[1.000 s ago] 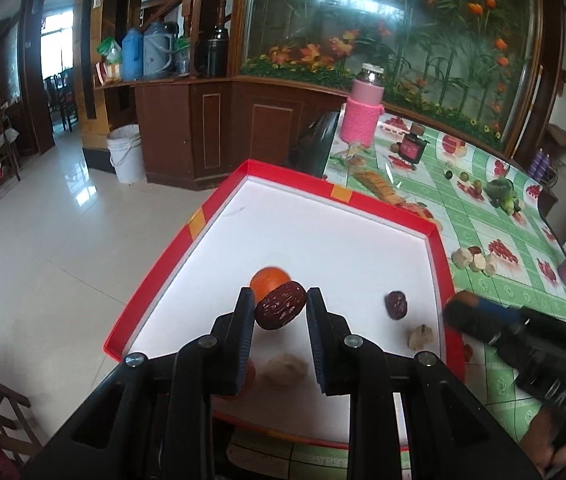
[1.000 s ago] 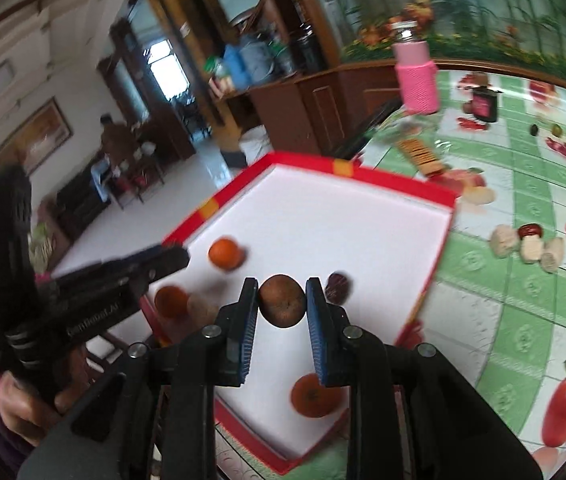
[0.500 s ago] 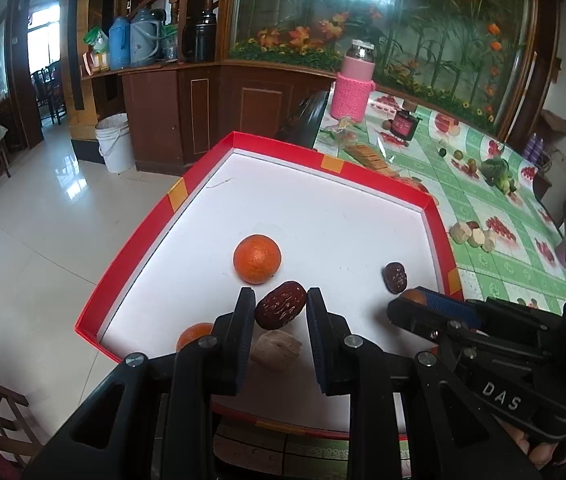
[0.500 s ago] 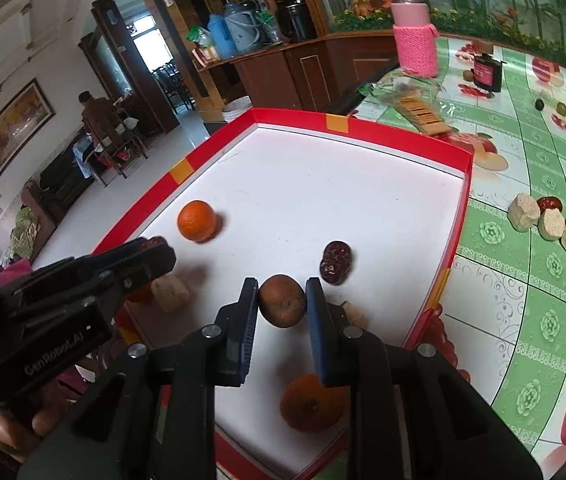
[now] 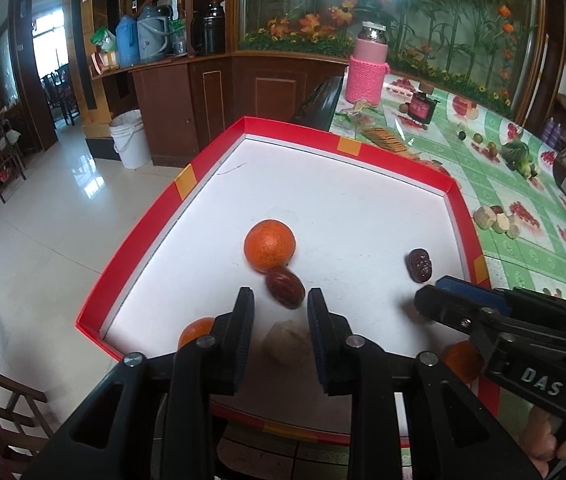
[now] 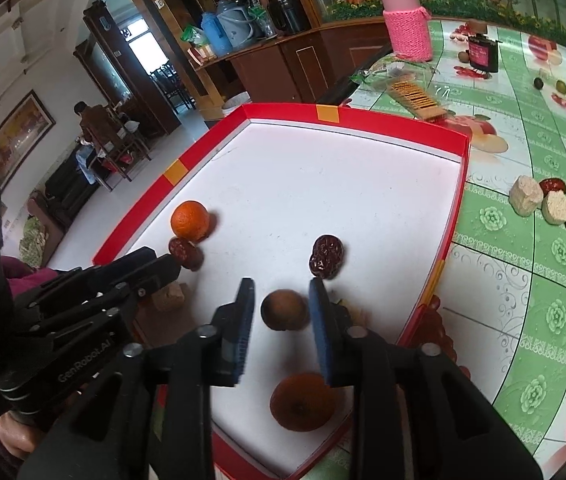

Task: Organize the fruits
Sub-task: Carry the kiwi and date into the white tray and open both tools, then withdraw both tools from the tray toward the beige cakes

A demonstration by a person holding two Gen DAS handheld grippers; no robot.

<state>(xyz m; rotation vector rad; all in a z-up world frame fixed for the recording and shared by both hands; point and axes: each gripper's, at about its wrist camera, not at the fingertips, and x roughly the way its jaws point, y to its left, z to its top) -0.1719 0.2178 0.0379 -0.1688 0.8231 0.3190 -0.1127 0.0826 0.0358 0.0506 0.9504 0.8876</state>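
Green fruit-print table point(image 6: 523, 280) carries a red-rimmed tray point(image 5: 211, 148). Inside it, left gripper point(image 5: 277, 308) gapes behind a red date point(image 5: 284, 286); right gripper point(image 6: 281, 306) stands spread around a brown fruit point(image 6: 285, 309).

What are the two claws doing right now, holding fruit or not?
Left claw: open, holding nothing; a red date lies in the tray just ahead.
Right claw: open, around a brown fruit, not gripping it.

White letters "DAS" stand on the right gripper point(image 5: 435, 300) body, at four o'clock in the left wrist view. "GenRobot.AI" runs along the left gripper point(image 6: 163, 268) body, at eight o'clock.
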